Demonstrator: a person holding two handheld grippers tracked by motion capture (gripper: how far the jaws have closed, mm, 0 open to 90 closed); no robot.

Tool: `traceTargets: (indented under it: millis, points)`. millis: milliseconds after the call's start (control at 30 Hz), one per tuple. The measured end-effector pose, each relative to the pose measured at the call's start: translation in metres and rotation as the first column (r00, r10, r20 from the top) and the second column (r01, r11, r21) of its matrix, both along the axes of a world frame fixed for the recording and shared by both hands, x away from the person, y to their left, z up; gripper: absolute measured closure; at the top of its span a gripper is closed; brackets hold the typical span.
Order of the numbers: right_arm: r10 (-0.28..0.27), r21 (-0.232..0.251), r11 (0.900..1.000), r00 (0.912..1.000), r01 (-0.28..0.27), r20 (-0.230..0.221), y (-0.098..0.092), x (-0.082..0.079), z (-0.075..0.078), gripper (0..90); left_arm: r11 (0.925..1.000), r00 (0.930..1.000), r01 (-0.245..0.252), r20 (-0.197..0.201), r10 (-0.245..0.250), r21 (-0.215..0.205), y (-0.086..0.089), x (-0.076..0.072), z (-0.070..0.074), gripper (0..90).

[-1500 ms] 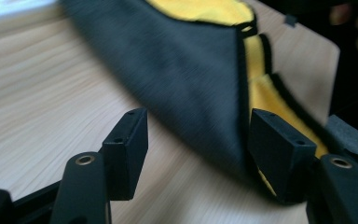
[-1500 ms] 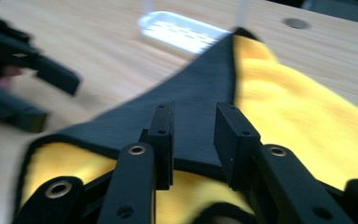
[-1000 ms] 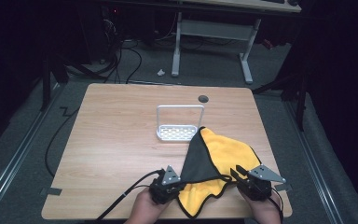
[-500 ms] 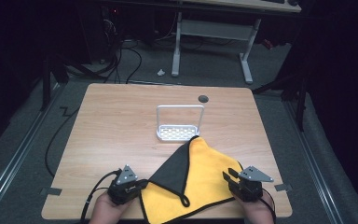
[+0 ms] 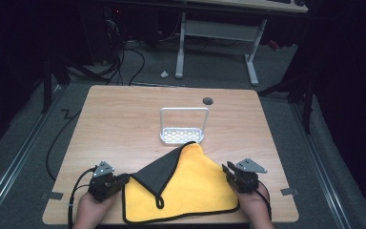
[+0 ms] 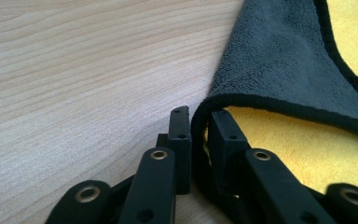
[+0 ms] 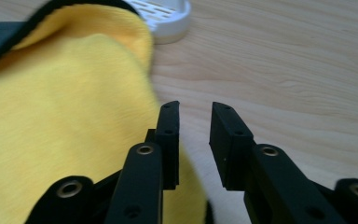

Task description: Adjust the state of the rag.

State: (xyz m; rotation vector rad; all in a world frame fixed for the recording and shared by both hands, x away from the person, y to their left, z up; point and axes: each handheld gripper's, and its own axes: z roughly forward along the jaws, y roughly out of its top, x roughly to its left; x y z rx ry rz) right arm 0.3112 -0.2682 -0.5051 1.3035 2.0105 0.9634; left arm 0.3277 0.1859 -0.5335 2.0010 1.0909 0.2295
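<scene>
Left gripper [image 6: 193, 140] jaws just opening, cloth [image 5: 190, 188] corner between them | right gripper [image 7: 193, 140] narrowing, empty beside cloth edge | cloth spread at table [image 5: 124, 119] front | risk: corner snagging, dragging cloth askew

You have a wooden table [image 5: 124, 124] — on it, near you, a yellow cloth [image 5: 190, 191] with a grey corner folded over, touching the white rack [image 5: 183, 135] behind; a dark hole [image 5: 208, 100] lies farther back.

White rack [image 5: 183, 135] upright mid-counter [image 5: 124, 124], wire handle raised. Dark round grommet [image 5: 208, 100] beyond it, near far edge.
</scene>
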Motion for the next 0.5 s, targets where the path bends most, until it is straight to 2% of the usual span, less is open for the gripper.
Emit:
traceTargets:
  millis: [100, 200, 267, 367, 433, 500]
  points:
    - [-0.043, -0.032, 0.999, 0.9983, 0.041, -0.039, -0.001, 0.019, -0.005, 75.8, 1.0, 1.0, 0.008, -0.001, -0.008, -0.005, -0.001, 0.0, 0.0, 77.6]
    - [-0.003, -0.014, 1.0, 0.9957, 0.002, -0.093, 0.004, 0.028, -0.01, 75.1, 0.9999, 0.9999, 0.011, -0.003, -0.011, -0.011, -0.001, 0.001, 0.0, 77.0]
    - [0.055, -0.009, 0.998, 0.9944, -0.056, -0.09, 0.016, 0.022, -0.008, 73.6, 0.9998, 0.9999, 0.015, -0.003, -0.015, -0.014, -0.002, 0.001, 0.0, 76.3]
    - [0.116, -0.002, 0.993, 0.991, -0.116, -0.067, 0.029, 0.01, -0.002, 72.4, 0.9997, 0.9999, 0.016, -0.003, -0.016, -0.016, -0.002, 0.0, 0.0, 75.6]
    - [0.176, -0.023, 0.984, 0.9823, -0.178, -0.062, 0.045, -0.003, -0.003, 71.3, 0.9998, 0.9998, 0.017, -0.003, -0.017, -0.014, -0.003, 0.0, 0.0, 74.7]
    - [0.203, -0.027, 0.978, 0.9767, -0.205, -0.07, 0.054, -0.011, -0.006, 70.9, 0.9998, 0.9999, 0.016, -0.003, -0.016, -0.014, -0.003, -0.001, 0.0, 74.1]
